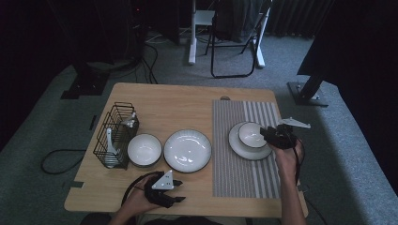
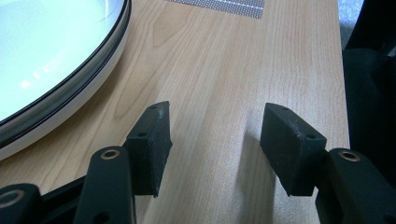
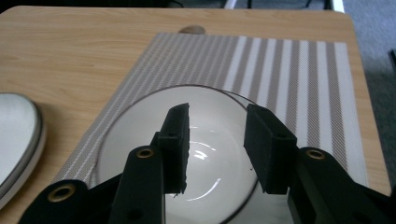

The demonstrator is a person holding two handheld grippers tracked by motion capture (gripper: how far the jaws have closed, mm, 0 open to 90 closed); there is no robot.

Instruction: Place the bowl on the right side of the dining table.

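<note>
Bowl [image 1: 250, 134] is stacked on plate [image 1: 244, 145] on striped mat [image 1: 244, 173], as for a place setting | right gripper [image 3: 215, 140] is held spread above it | left gripper [image 2: 212, 140] is parked spread over table [image 2: 224, 60].

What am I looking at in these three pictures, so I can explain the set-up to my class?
A person sits at a wooden table and holds a black two-jaw gripper in each hand. One picture looks down from above; the other two come from small cameras riding on the grippers.

The left gripper hovers open over bare wood, beside a large white plate.

The right gripper is open over a small bowl that sits on a plate on a striped placemat. Neither gripper holds anything.

Also on the table: another white bowl and a black wire rack holding what look like white utensils.
</note>
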